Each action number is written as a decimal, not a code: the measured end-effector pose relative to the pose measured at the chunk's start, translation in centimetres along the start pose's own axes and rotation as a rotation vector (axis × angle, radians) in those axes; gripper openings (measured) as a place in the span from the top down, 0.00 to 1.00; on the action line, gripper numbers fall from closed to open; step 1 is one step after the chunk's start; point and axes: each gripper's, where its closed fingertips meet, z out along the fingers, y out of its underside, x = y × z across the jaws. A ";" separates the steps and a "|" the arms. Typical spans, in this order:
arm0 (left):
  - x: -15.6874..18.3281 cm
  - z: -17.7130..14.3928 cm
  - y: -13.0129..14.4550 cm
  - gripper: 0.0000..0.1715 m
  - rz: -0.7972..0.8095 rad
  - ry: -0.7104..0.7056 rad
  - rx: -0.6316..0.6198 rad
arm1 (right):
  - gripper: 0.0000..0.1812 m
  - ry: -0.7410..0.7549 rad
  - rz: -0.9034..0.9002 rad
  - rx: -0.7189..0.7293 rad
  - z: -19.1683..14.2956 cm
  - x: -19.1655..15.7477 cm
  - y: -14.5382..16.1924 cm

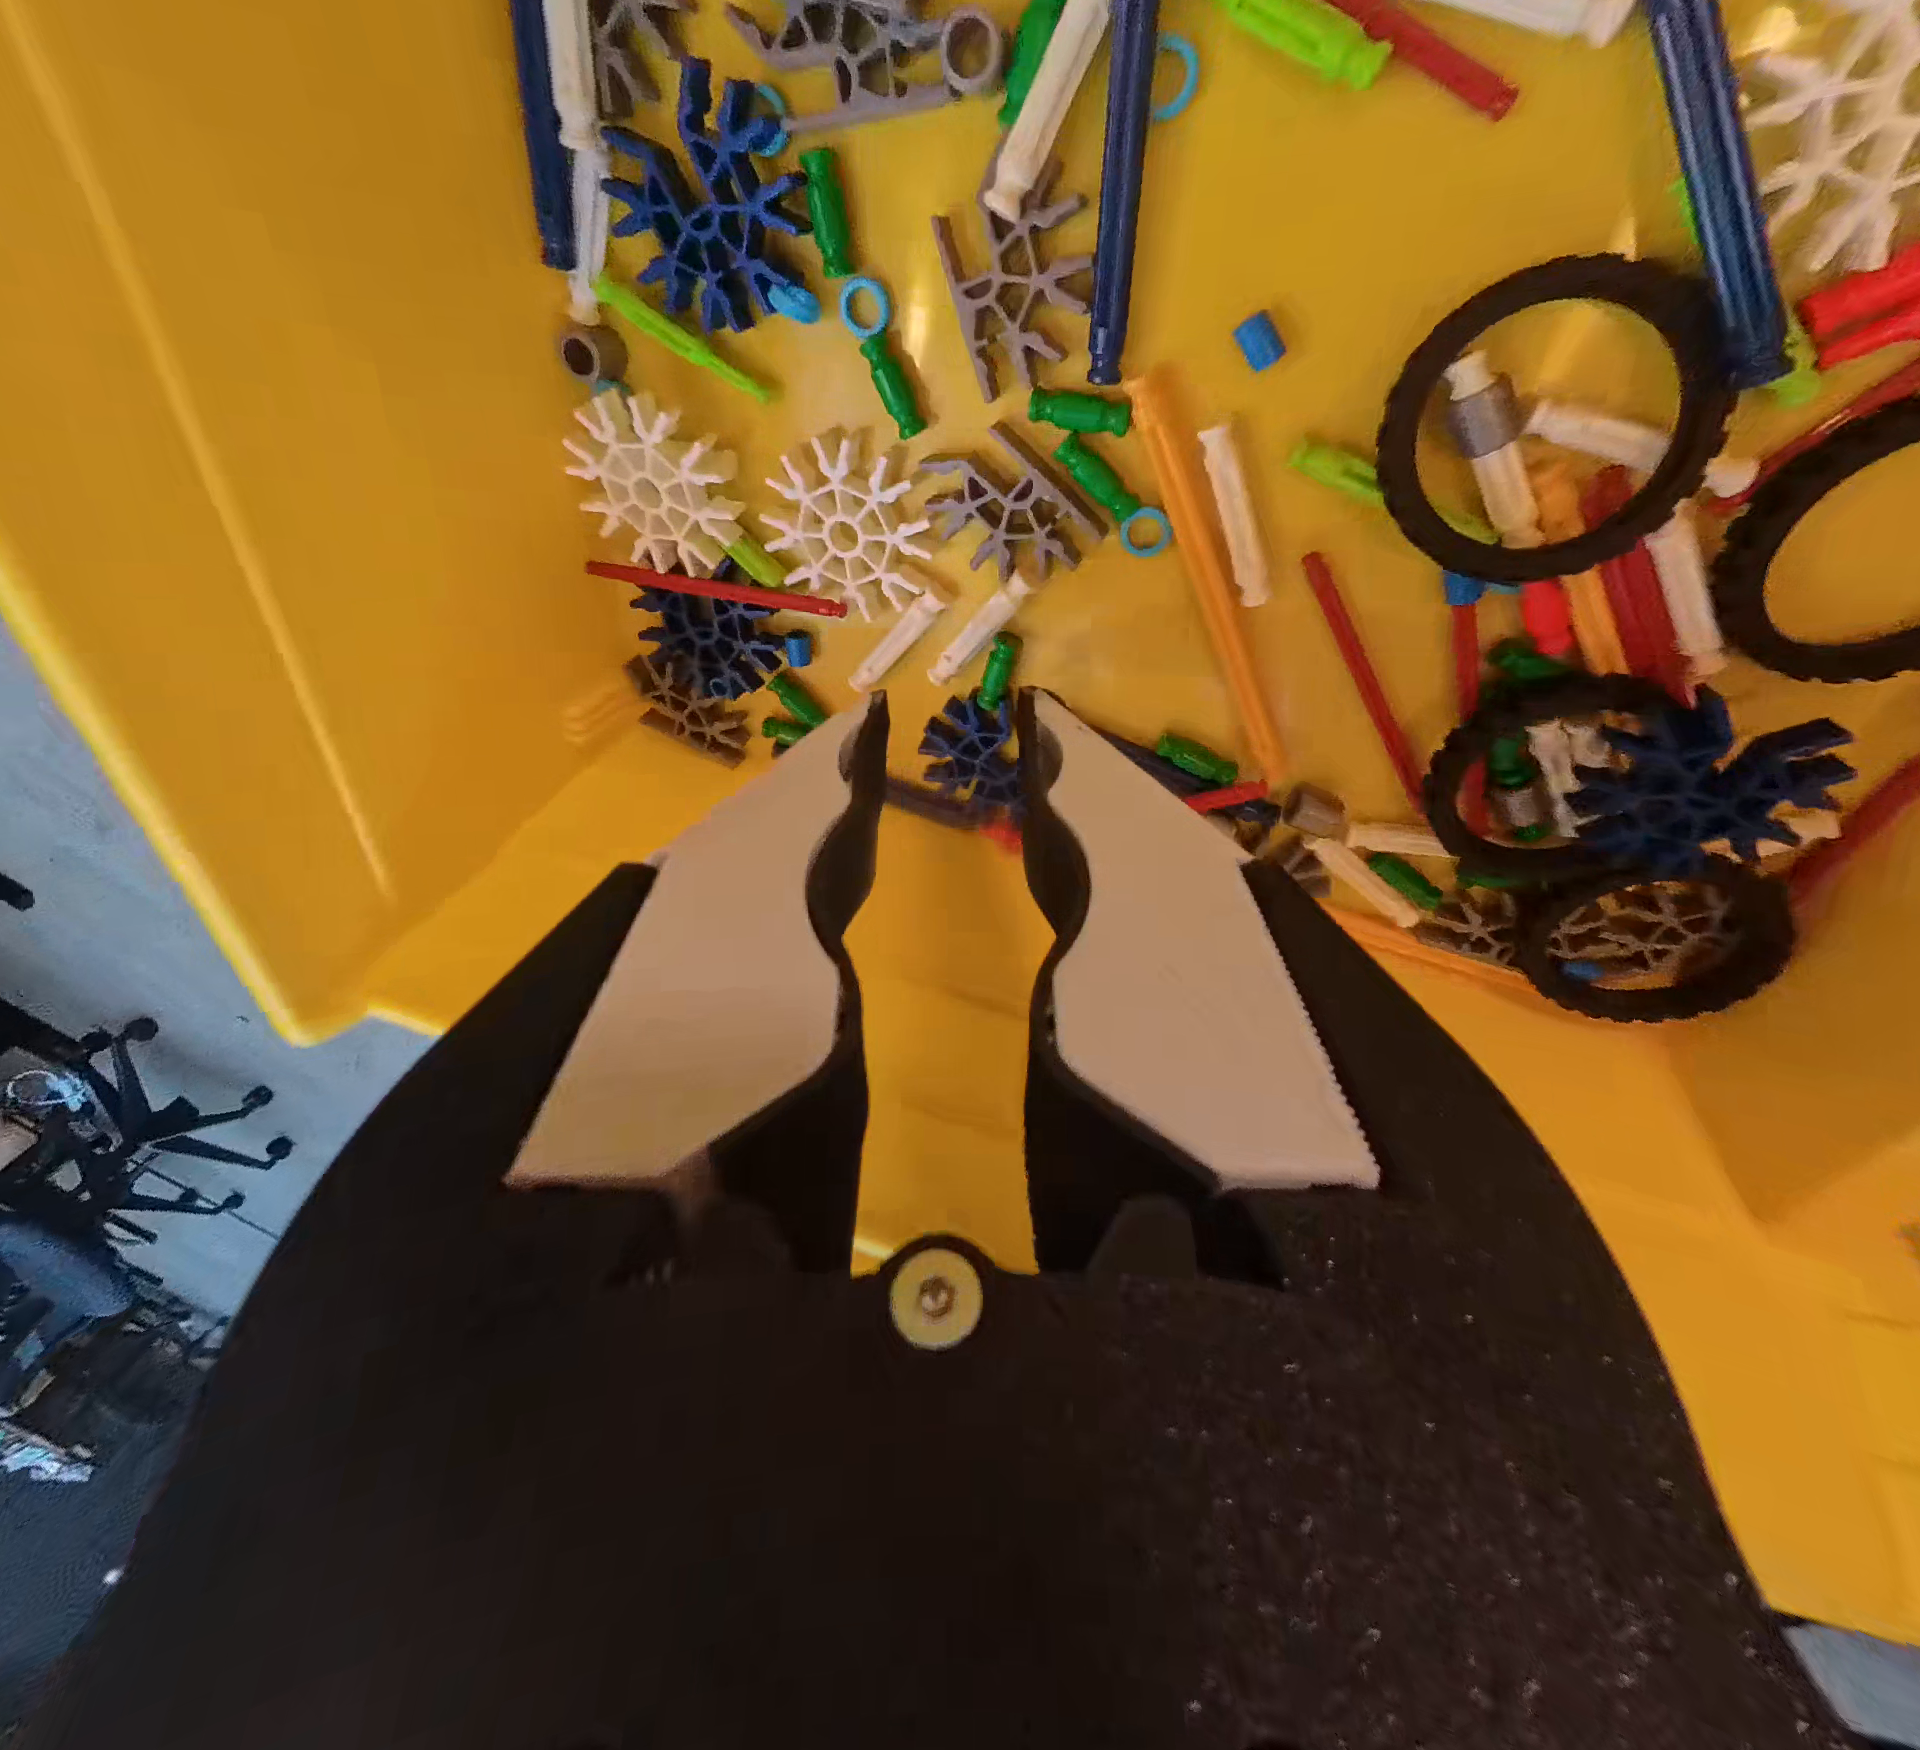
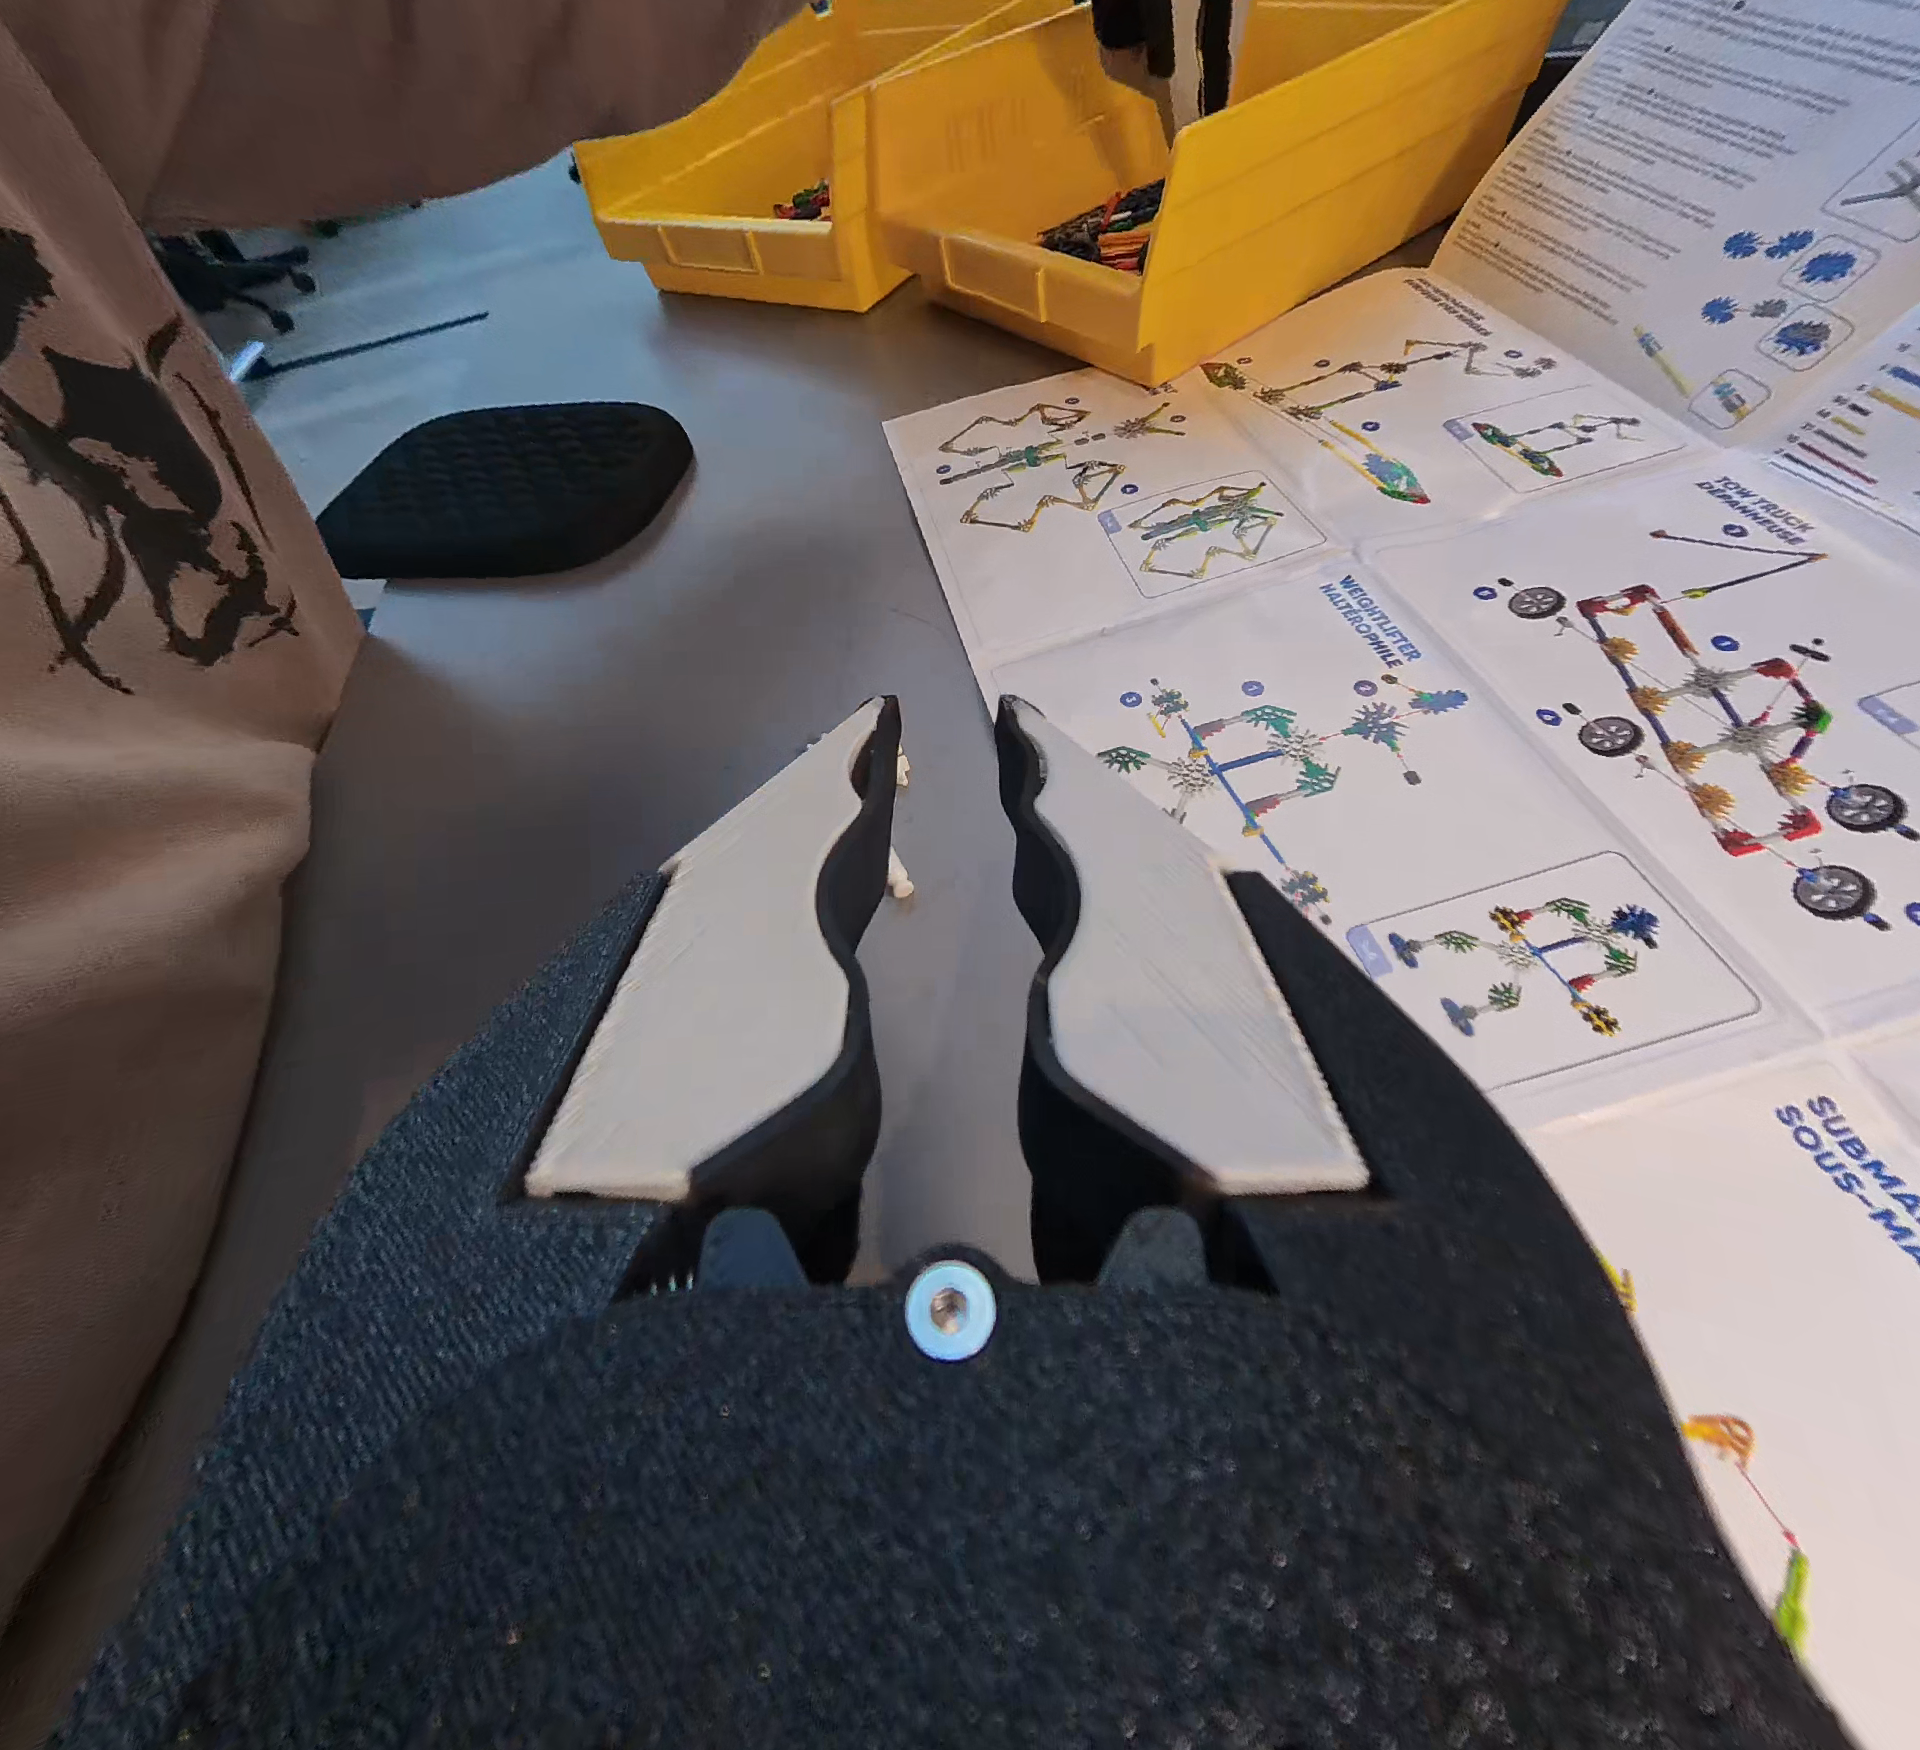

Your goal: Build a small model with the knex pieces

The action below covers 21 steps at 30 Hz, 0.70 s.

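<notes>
Hovering with jaws parted and empty: left gripper [image 1: 951, 713] inside a yellow bin [image 1: 260, 453], a dark blue snowflake connector [image 1: 966, 750] showing between its tips, white snowflake connectors [image 1: 847, 526] at eleven o'clock, black tyres [image 1: 1548, 417] at two. Hanging likewise parted over the grey table [image 2: 644, 682]: right gripper [image 2: 945, 718], printed instruction sheet [image 2: 1455, 661] at three o'clock, small white piece [image 2: 902, 874] beside its left finger.

White rod [image 2: 900, 827] (half behind right tongs [image 2: 947, 732])

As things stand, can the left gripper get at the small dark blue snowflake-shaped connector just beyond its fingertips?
Probably yes: the left gripper is open, already inside the yellow plastic bin, and nothing covers the dark blue snowflake-shaped connector.
</notes>
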 end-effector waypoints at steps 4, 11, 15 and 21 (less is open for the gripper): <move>-0.3 1.4 -0.1 0.85 0.056 0.046 -0.065 | 0.90 0.001 0.034 0.003 -0.3 0.1 0.7; -0.4 2.5 0.3 0.90 0.069 0.124 -0.148 | 0.90 -0.019 0.053 -0.022 0.3 0.2 1.5; -0.4 2.5 0.1 0.92 0.053 0.153 -0.159 | 0.90 -0.025 0.062 -0.033 0.5 0.2 1.9; 0.5 2.0 0.0 1.00 0.067 0.216 -0.172 | 0.90 -0.020 0.064 -0.033 0.4 0.3 1.9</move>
